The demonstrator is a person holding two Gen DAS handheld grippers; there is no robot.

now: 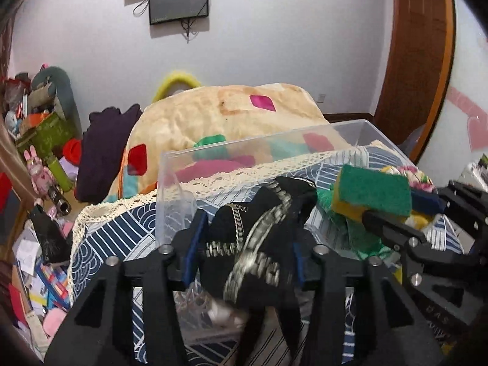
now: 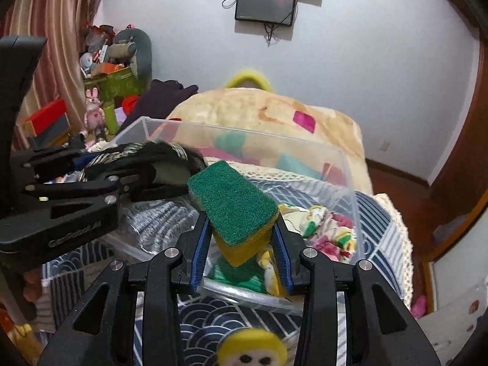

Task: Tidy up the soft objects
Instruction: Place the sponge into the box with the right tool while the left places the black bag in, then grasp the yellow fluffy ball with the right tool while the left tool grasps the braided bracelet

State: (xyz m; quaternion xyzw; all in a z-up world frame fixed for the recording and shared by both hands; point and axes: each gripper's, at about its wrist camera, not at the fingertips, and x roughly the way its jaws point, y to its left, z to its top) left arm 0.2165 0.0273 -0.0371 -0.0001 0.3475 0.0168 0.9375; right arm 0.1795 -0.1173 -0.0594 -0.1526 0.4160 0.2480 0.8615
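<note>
Nearest you, the left gripper (image 1: 244, 241) stands spread around the black-and-silver cloth (image 1: 259, 228), loose over the clear bin (image 1: 244, 146). Your right gripper (image 2: 241, 244) pinches the sponge (image 2: 235, 201) above that bin: lower it inside the rim, then release.

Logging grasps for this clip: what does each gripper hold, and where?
Right gripper clamps the sponge by its yellow sides. Left gripper is open around the black strappy item.
</note>
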